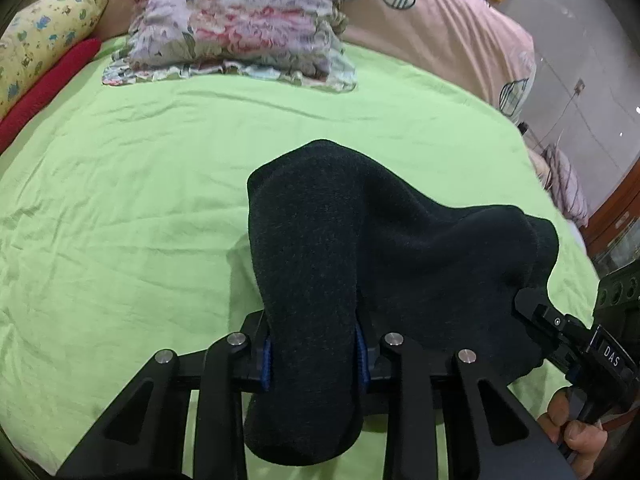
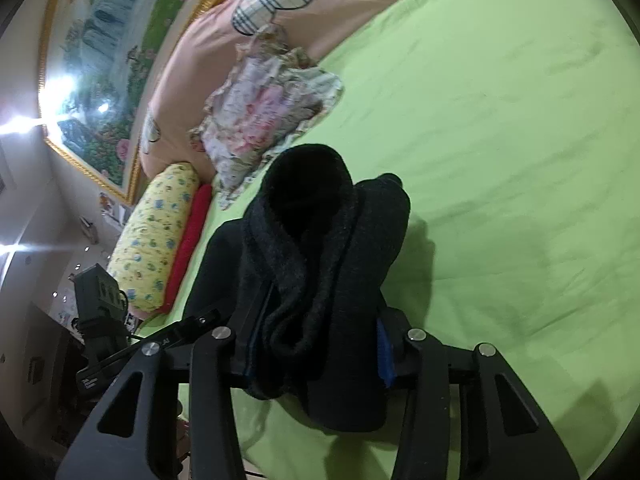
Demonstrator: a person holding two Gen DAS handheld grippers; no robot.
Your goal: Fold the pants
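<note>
The dark navy pants hang bunched between both grippers above the green bed sheet. My left gripper is shut on a thick fold of the pants, its blue pads pressed on either side of the cloth. The right gripper also shows in the left wrist view, at the right, clamped on the other end. In the right wrist view my right gripper is shut on the pants, with rolled layers bulging over the jaws. The left gripper's body shows at the left in this view.
A floral pillow lies at the bed's head against a pink duvet. A yellow patterned bolster and a red cushion line the left edge. A framed picture hangs on the wall. Green sheet spreads to the right.
</note>
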